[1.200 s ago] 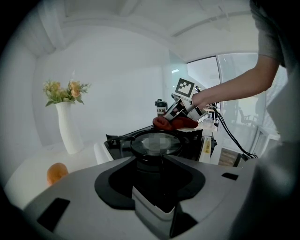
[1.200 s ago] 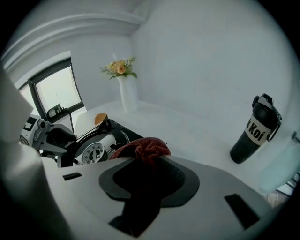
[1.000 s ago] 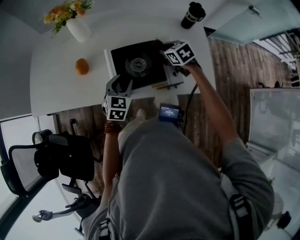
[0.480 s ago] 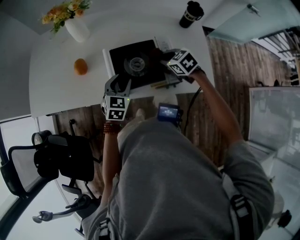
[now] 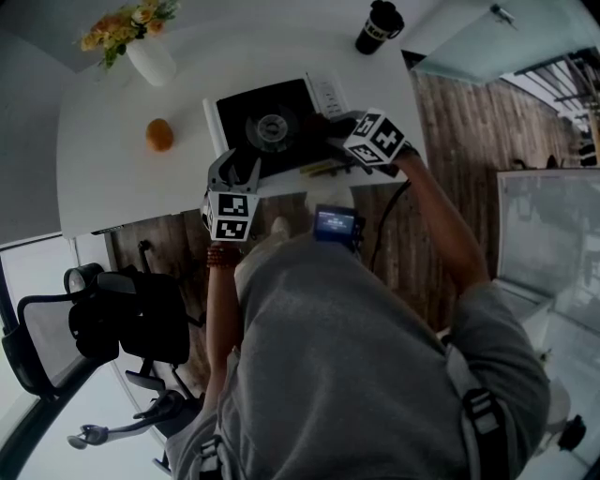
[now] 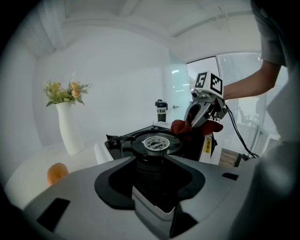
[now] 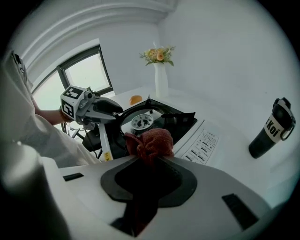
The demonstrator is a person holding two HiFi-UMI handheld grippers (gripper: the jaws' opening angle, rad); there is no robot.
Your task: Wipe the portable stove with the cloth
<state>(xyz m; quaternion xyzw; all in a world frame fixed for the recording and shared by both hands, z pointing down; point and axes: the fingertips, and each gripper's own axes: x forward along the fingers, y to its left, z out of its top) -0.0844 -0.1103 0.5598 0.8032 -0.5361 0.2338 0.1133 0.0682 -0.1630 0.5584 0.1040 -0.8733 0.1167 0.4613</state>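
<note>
The wipe is under way, as I judge it; the right gripper (image 5: 349, 129) is clamped on a bunched rust-red cloth (image 7: 151, 140), its jaws having just been closing tighter on the wad; the cloth sits over the right part of the portable stove (image 5: 246, 108), beside the round burner (image 5: 272, 125); whether it presses on the black top or hangs just above it I cannot tell. The left gripper (image 5: 238, 174) stands with its jaws apart and nothing between them, at the near left corner of the stove, pointing across it at the burner; it touches nothing that I can see.

The next move, I would say, calls for the wad to be pressed down and drawn across the black top, round the burner and not over it; the left gripper is well placed to steady the stove body if it slides; the printed label (image 7: 202, 145) on the white right side likely wants only a light pass.

The stove sits at the near edge of a white table (image 5: 112, 178); an orange (image 5: 159, 135) lies well to its left, a white vase of flowers (image 5: 155, 56) stands at the far left, a black travel mug (image 5: 378, 28) at the far right; beyond the table's edge there is wooden floor (image 5: 459, 159), and a black office chair (image 5: 112, 323) stands near on the left.
</note>
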